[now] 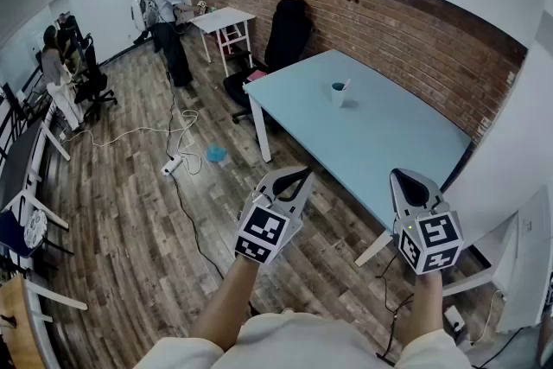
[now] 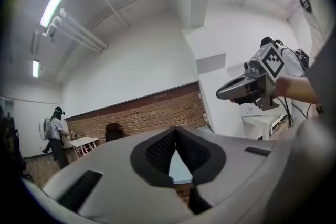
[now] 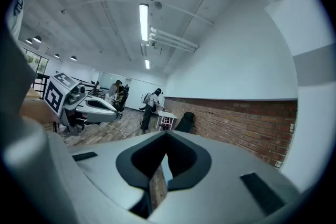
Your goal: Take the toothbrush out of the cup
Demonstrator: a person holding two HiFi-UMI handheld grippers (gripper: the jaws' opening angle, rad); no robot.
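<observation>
Facing the table [image 1: 389, 147], the left gripper [image 1: 301, 176] and right gripper [image 1: 401, 176] are being held with jaws together, empty, well apart from the cup [image 1: 338, 95] holding the toothbrush [image 1: 346, 85].

Pale cup [image 1: 337, 96] upright on light-blue table [image 1: 389, 143], mid-surface; toothbrush [image 1: 346, 85] stands inside, leaning right over rim.

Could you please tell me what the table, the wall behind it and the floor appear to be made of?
The table has a smooth, matt, pale blue top, probably laminate or painted board, on white legs. The wall looks like red-brown brick, going by its mortar lines, though it could be facing. The floor shows planks with visible grain, either wood or laminate.
</observation>
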